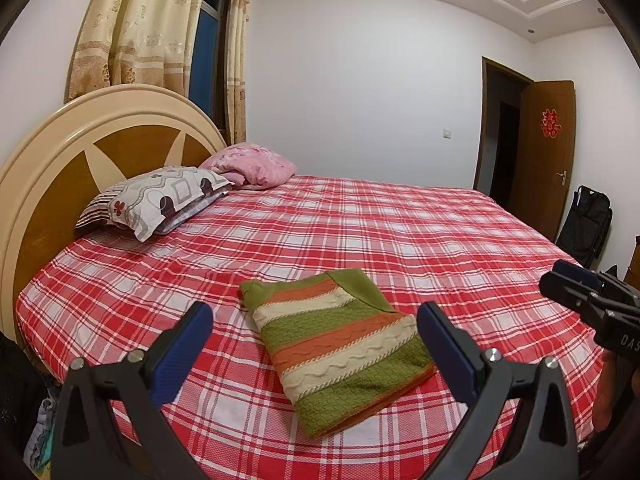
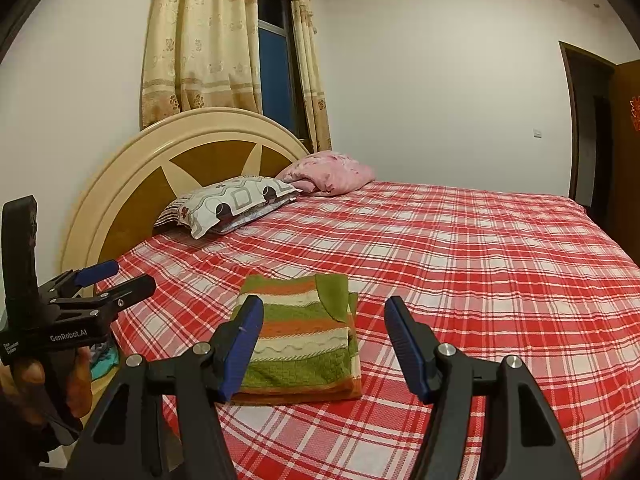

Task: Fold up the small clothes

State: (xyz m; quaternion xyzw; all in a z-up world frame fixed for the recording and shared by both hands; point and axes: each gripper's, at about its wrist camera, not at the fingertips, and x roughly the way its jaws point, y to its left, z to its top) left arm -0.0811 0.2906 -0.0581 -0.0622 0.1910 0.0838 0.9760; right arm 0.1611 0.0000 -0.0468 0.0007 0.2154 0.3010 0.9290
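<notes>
Inventory, as counted: 1 folded striped sweater (image 1: pixel 340 344); 1 bed (image 1: pixel 460 240) with 1 headboard (image 1: pixel 48 168); 2 pillows, 1 patterned (image 1: pixel 160 200) and 1 pink (image 1: pixel 252 164); 2 grippers, left (image 1: pixel 316 326) and right (image 2: pixel 324 316); 1 door (image 1: pixel 548 152).
</notes>
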